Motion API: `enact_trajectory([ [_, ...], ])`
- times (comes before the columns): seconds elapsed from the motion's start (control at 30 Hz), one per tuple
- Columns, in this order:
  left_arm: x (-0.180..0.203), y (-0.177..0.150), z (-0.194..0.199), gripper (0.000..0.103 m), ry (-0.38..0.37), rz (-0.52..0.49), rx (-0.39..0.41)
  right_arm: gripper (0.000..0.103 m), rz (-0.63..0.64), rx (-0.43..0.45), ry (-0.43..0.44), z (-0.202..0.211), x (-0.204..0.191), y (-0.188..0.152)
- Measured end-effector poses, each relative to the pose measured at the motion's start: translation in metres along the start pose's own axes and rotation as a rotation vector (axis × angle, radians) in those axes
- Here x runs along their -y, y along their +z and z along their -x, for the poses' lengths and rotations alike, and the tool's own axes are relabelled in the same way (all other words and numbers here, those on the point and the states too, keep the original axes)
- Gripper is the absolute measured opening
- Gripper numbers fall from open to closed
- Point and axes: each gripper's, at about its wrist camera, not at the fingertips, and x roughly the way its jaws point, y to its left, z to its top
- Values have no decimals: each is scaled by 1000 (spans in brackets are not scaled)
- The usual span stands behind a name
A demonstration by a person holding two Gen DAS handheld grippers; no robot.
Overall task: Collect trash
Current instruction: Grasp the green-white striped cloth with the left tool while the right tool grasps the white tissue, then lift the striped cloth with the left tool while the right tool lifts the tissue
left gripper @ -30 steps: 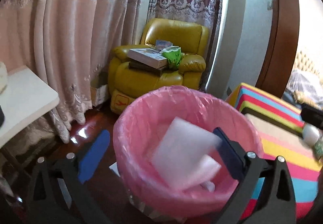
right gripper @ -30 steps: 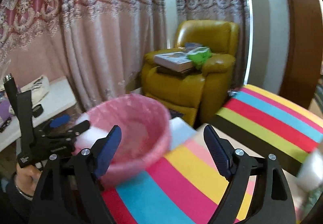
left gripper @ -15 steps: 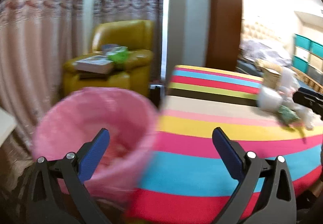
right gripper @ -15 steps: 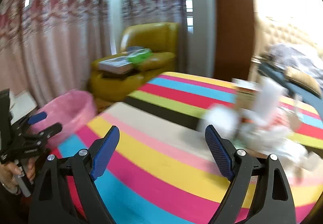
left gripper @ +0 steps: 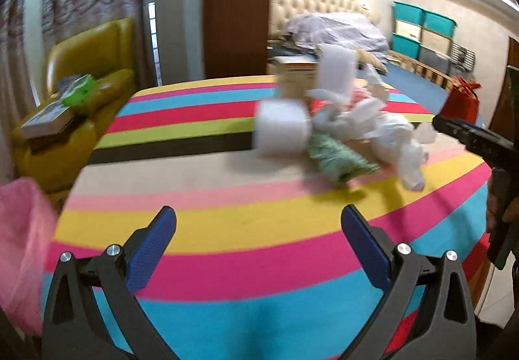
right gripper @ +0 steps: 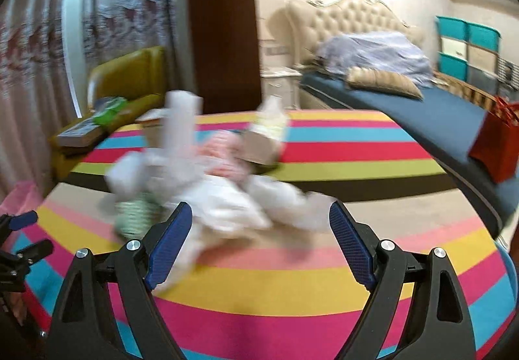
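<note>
Bright daylit room, motion-blurred (fisheye-warped dark edges).

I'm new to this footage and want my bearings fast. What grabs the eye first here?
The brightly striped tablecloth fills the foreground of both views. On its far side sits a blurred heap of trash: white plastic bags, a white roll and something green. Both the left gripper and the right gripper are open and empty, and a pink-lined bin shows at the table's left edge.

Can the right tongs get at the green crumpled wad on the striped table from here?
Probably yes. The right tongs are open and empty, and the green wad lies just ahead to their left on the striped table, nothing covering it.
</note>
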Motion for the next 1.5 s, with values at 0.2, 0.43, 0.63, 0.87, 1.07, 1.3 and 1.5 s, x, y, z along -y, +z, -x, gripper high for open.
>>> enact_trajectory([
  [0.2,37,27,-35,98,-28,19,-23,68,-59,-53,1,-34,36,17],
  [0.43,45,40,-62,97,-5,57,-57,65,-6,-170,69,-85,33,32],
  [0.63,50,46,-78,97,-12,65,-78,39,39,-311,75,-113,22,21],
  [0.87,63,51,-99,82,-27,64,-119,28,6,-182,41,-76,26,15],
  [1.07,74,55,-122,44,-10,49,-190,28,-40,-134,-14,-65,34,15],
  [1.3,81,55,-115,30,17,17,-152,28,-8,-90,-59,-60,31,16],
  [1.5,73,50,-88,30,11,60,-60,28,12,-45,-110,-50,27,15],
])
